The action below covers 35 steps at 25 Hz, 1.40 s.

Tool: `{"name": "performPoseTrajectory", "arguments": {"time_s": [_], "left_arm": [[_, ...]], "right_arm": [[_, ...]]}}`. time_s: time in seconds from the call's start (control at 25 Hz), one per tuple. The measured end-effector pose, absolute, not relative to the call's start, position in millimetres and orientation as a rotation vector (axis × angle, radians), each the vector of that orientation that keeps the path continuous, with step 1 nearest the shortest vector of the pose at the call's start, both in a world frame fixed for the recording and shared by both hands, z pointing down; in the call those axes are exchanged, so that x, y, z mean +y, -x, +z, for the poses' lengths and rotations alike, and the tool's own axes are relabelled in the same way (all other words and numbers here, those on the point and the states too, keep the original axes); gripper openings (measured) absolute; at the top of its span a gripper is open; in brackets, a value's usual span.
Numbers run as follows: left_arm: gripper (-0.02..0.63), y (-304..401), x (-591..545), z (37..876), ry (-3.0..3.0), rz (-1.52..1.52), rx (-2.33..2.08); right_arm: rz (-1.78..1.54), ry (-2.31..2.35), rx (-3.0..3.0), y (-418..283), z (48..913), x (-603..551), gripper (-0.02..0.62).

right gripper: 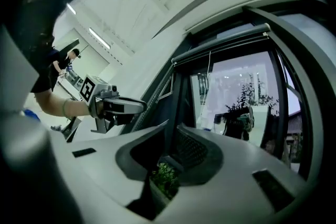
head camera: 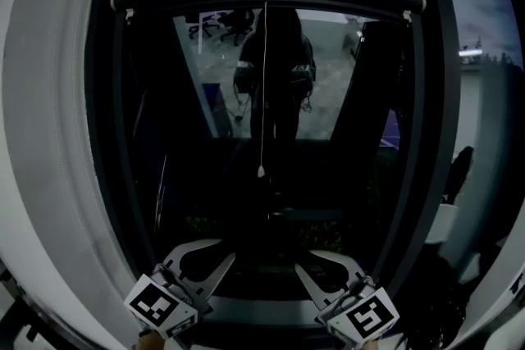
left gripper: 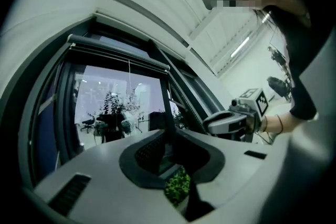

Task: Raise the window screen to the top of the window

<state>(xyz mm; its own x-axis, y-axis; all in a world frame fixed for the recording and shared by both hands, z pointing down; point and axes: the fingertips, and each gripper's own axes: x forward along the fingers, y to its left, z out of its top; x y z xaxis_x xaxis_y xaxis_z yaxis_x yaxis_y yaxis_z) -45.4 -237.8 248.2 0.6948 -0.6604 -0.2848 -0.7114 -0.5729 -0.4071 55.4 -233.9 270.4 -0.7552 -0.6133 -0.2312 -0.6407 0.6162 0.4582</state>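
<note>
The window screen is rolled into a dark tube across the top of the window; it also shows as the screen and the screen in the gripper views. Its thin white pull cord hangs down the middle of the glass and ends in a small weight. My left gripper and right gripper are low, near the sill, side by side, well below the cord's end. Both are shut with nothing in them: the left gripper and the right gripper show jaws met at the tips.
The dark window frame curves round the glass, with a pale wall at the left. The pane reflects a person and shows a dim room. A green plant is seen between the left jaws. A white object stands right of the frame.
</note>
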Motion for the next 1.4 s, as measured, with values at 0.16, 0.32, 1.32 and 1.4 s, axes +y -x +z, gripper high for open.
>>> {"name": "performPoseTrajectory", "arguments": {"time_s": [0.16, 0.32, 1.32, 1.4], "left_arm": [[0.061, 27.3, -224.3, 310.6, 2.512, 0.091, 1.096], [0.061, 15.1, -209.1, 372.5, 2.589, 0.056, 1.157], [0.061, 88.9, 78.4, 540.9, 2.928, -0.049, 1.271], [0.061, 90.3, 101.3, 549.9, 2.97, -0.034, 1.257]], "right_arm": [[0.631, 1.056, 2.807, -58.0, 321.2, -209.6, 0.06], [0.495, 1.025, 2.856, -52.8, 369.8, -185.5, 0.06], [-0.15, 1.131, 2.905, 74.8, 532.8, 79.7, 0.06], [-0.179, 1.16, 2.905, 78.3, 539.2, 102.5, 0.06]]}}
